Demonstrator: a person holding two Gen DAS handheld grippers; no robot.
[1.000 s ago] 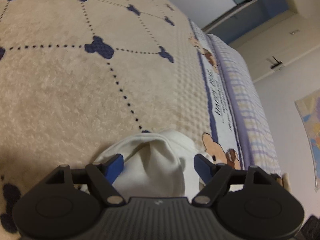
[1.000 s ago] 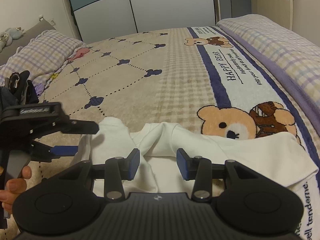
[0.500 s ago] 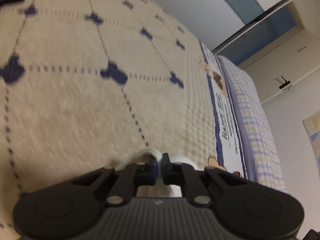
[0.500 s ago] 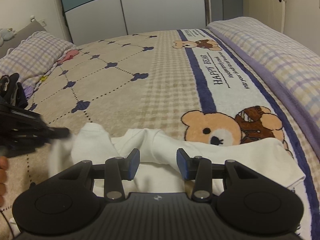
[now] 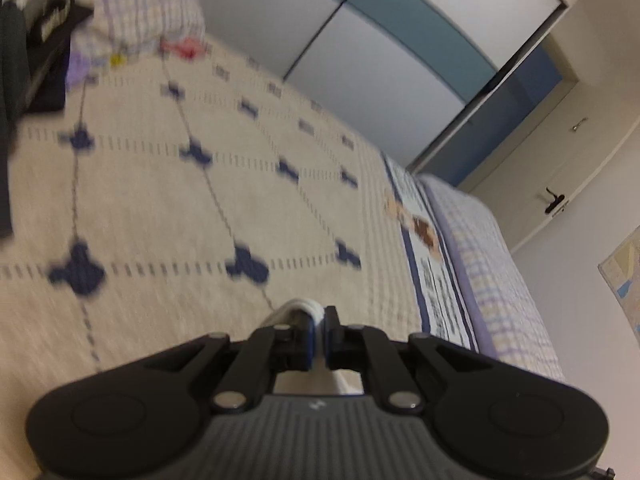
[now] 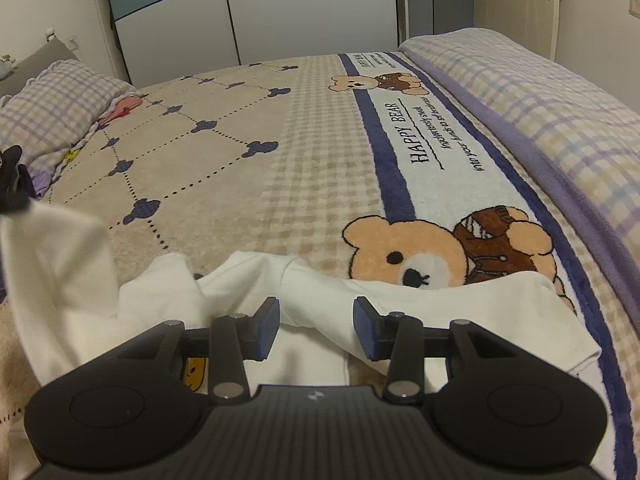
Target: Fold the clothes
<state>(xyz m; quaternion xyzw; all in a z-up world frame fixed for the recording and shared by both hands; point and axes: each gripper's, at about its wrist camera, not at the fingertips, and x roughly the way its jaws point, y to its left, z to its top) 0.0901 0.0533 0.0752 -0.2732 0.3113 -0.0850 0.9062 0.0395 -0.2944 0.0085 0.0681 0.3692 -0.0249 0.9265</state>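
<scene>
The left tool [image 5: 318,334] is pressed together on a thin fold of the white garment [image 6: 420,300], its blue pads nipping the cloth so that a small soft loop stands up above them. In the right wrist view that pinched corner hangs raised at the far left edge of the picture, the fabric draping down in a limp sheet to the rest of the garment, which lies crumpled across the near part of the bed [image 6: 320,168]. The right tool [image 6: 316,326] stands partly spread just over the rumpled middle of the garment, pads gripping nothing. Beyond the cloth the fleecy blanket [image 6: 224,184] runs wide and bare to the checked pillow [image 6: 52,112] on the left and the plaid quilt [image 6: 540,108] along the right edge.
</scene>
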